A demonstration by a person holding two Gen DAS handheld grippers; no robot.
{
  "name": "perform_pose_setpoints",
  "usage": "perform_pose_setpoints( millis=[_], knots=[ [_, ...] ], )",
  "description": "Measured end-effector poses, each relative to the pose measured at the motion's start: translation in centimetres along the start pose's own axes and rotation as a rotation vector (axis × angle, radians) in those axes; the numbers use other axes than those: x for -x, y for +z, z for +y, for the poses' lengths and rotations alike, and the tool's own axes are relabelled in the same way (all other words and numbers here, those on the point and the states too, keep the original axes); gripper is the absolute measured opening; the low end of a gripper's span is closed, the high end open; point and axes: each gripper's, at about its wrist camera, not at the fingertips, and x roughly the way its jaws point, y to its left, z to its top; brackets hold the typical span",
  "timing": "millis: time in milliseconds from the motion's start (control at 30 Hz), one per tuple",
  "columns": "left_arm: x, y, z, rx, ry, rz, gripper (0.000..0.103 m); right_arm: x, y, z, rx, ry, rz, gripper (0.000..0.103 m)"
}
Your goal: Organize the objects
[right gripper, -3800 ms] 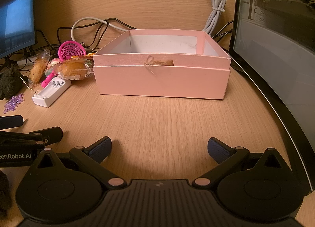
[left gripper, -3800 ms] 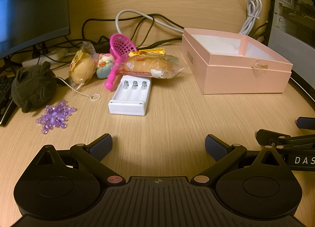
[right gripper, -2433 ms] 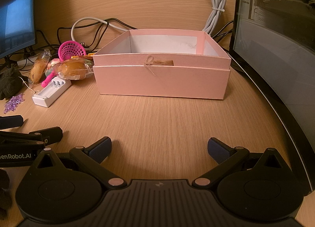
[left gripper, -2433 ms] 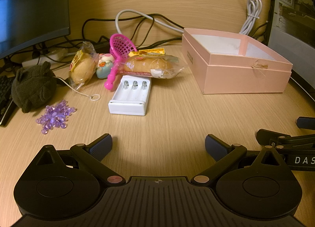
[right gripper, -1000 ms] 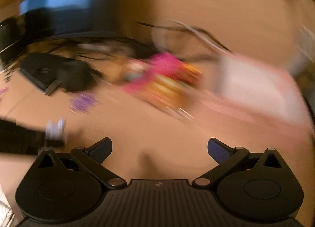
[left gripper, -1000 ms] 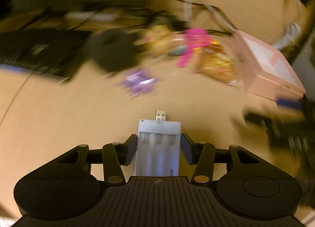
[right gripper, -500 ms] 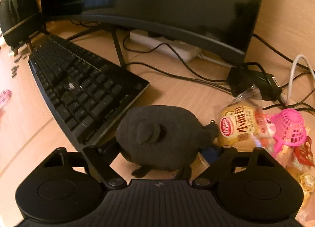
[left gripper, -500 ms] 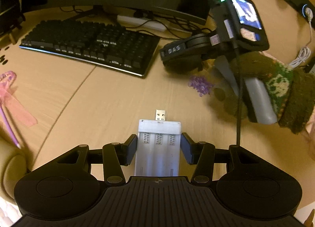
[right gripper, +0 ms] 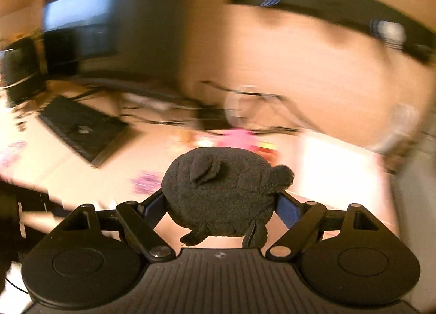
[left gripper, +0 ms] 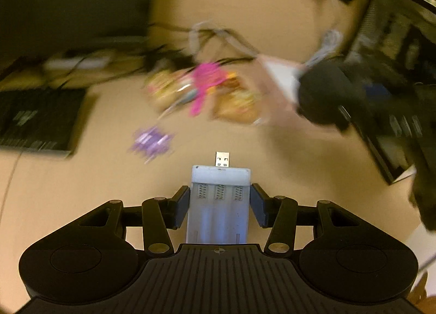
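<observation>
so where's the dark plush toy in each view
Left wrist view: dark plush toy at upper right, blurred, in front of the pink box.
Right wrist view: centre, clamped between the right tongs.
Shared landmark: the purple crystal piece, left of centre in both views.

Both the left gripper (left gripper: 219,206) and right gripper (right gripper: 222,205) are clamped, angled downward.

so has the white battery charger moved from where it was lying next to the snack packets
Yes. The white battery charger has left its spot on the desk beside the snack packets; the left gripper now holds it above the desk, nearer the camera.
</observation>
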Motion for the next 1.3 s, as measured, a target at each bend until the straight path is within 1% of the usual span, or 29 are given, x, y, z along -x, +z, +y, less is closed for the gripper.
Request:
perform_pose_setpoints(
  millis=[67, 133, 233, 300, 400, 467, 500, 567, 600, 633, 700, 767, 867, 933, 967, 1067, 1133, 1200, 1267, 1300],
  knots=[
    [-1.3, 2.2, -1.7, -0.030, -0.036, -0.009, 0.053, 1.6, -1.5, -2.6, -0.038, -0.072, -0.010, 0.084],
    [-2.8, 4.6, -3.4, -0.066, -0.074, -0.022, 0.053, 2.6, -2.8, -4.8, -0.081, -0.120, -0.016, 0.084],
    [-5.5, 8.8, -7.1, -0.147, -0.106, -0.031, 0.053, 3.8, -4.9, -8.1, -0.180, -0.168, -0.022, 0.084],
    [-7.0, 11.1, -9.5, -0.183, -0.111, -0.046, 0.053, 4.2, -5.9, -9.6, -0.220, -0.188, -0.033, 0.084],
    [-10.1, 15.0, -12.5, -0.192, -0.116, -0.067, 0.053, 4.6, -6.8, -11.5, -0.273, -0.210, -0.038, 0.084],
    [-12.8, 17.3, -14.0, -0.201, -0.161, -0.086, 0.053, 4.6, -7.0, -12.1, -0.282, -0.210, -0.043, 0.084],
    [-14.3, 18.1, -14.7, -0.216, -0.165, -0.080, 0.054, 4.6, -7.2, -12.2, -0.281, -0.213, -0.044, 0.084],
    [-18.1, 18.9, -16.1, -0.240, -0.134, -0.027, 0.052, 4.5, -7.7, -12.6, -0.280, -0.212, -0.033, 0.084],
    [-19.3, 19.0, -16.4, -0.238, -0.134, -0.025, 0.052, 4.4, -7.9, -12.6, -0.279, -0.209, -0.026, 0.084],
    [-20.4, 19.1, -16.5, -0.224, -0.130, -0.039, 0.052, 4.2, -8.1, -12.8, -0.279, -0.205, -0.018, 0.084],
    [-21.5, 19.0, -16.4, -0.185, -0.111, -0.083, 0.052, 3.6, -8.3, -13.3, -0.275, -0.194, -0.005, 0.084],
    [-21.7, 19.0, -15.8, -0.150, -0.112, -0.097, 0.052, 3.1, -8.3, -13.7, -0.276, -0.178, 0.006, 0.084],
    [-19.4, 18.0, -12.9, -0.052, -0.121, -0.172, 0.052, 2.6, -7.7, -15.0, -0.296, -0.145, 0.000, 0.084],
    [-17.3, 16.6, -10.7, -0.012, -0.104, -0.202, 0.052, 2.3, -6.5, -16.5, -0.302, -0.128, -0.030, 0.084],
    [-16.4, 15.6, -9.6, 0.000, -0.081, -0.209, 0.052, 2.0, -5.2, -16.9, -0.296, -0.125, -0.057, 0.084],
    [-13.9, 11.5, -5.7, 0.033, 0.000, -0.185, 0.052, 0.6, -1.2, -18.0, -0.261, -0.125, -0.134, 0.084],
    [-12.4, 8.5, -3.3, 0.057, 0.051, -0.153, 0.052, -0.7, 1.1, -18.8, -0.261, -0.111, -0.168, 0.088],
    [-11.2, 5.4, -1.3, 0.069, 0.096, -0.110, 0.052, -2.9, 3.3, -19.6, -0.278, -0.105, -0.160, 0.100],
    [-10.5, 2.5, 0.4, 0.071, 0.132, -0.060, 0.052, -4.7, 4.2, -19.5, -0.294, -0.114, -0.132, 0.100],
    [-10.3, 1.5, 1.0, 0.073, 0.145, -0.045, 0.052, -5.1, 4.2, -19.0, -0.293, -0.104, -0.120, 0.100]
  ],
)
